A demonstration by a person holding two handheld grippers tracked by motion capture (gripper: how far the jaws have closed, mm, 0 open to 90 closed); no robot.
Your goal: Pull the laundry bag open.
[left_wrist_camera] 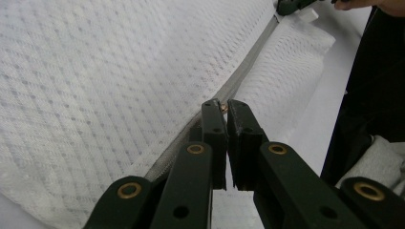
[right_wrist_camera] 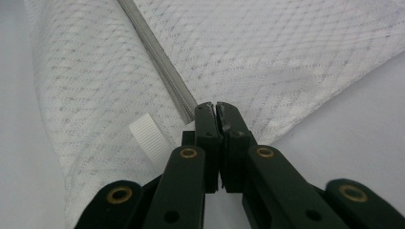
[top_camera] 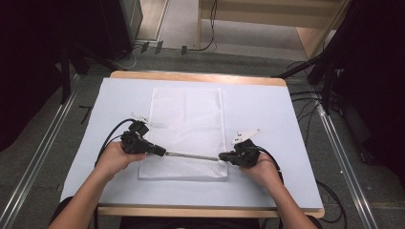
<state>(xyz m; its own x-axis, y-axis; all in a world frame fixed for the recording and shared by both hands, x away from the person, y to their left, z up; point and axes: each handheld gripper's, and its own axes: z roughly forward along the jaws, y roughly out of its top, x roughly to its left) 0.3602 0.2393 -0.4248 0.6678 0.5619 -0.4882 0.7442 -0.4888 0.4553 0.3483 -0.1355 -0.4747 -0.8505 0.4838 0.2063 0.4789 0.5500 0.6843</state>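
Mesh laundry bag (top_camera: 187, 126) zipper (top_camera: 193, 155) at lower centre: left gripper (top_camera: 162, 152) pinches the slider, right gripper (top_camera: 222, 156) clamps the bag's end; most travel remains.

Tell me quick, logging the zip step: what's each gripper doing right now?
Left gripper: shut on the zipper pull of the white mesh bag.
Right gripper: shut, pinching the bag's corner at the zipper's end.
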